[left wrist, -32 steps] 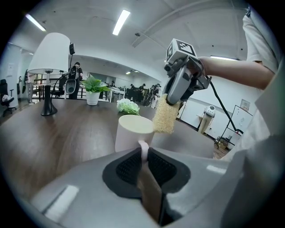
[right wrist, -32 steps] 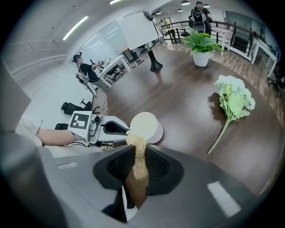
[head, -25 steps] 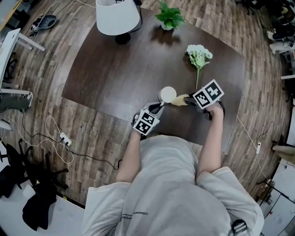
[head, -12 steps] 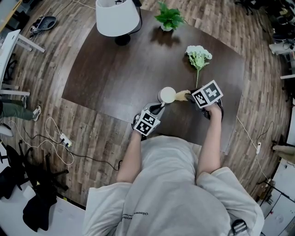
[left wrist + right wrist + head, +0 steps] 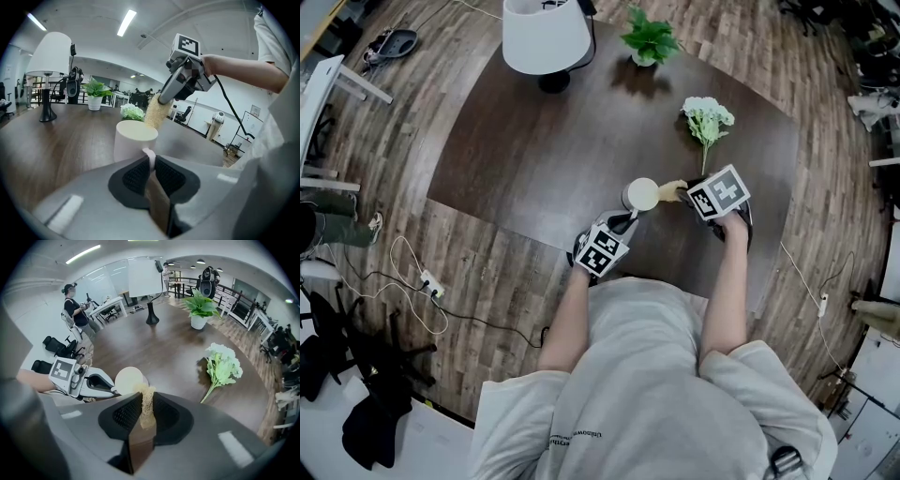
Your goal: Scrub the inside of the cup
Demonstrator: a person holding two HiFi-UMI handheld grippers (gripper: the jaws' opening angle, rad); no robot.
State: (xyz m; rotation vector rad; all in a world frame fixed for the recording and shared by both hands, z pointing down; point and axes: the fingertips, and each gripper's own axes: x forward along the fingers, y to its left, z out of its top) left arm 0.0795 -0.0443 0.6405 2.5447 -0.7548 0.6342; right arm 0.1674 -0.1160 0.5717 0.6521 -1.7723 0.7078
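Note:
A white cup (image 5: 641, 194) stands upright on the dark brown table (image 5: 534, 150). My left gripper (image 5: 622, 221) is shut on the cup's handle (image 5: 149, 159), and the cup body (image 5: 133, 139) rises just beyond its jaws. My right gripper (image 5: 684, 195) is shut on a tan loofah scrubber (image 5: 146, 405). The scrubber's tip (image 5: 155, 112) reaches down at the far side of the cup's rim; I cannot tell if it touches. The cup (image 5: 130, 379) lies just ahead of the right jaws, with the left gripper (image 5: 101, 385) to its left.
White flowers with green stems (image 5: 705, 120) lie on the table right of the cup. A white-shaded lamp (image 5: 546, 37) and a small potted plant (image 5: 647, 42) stand at the table's far edge. A person (image 5: 75, 310) stands by desks beyond the table.
The right gripper with the scrubber has shifted slightly toward the cup. The left gripper and cup have stayed in place.

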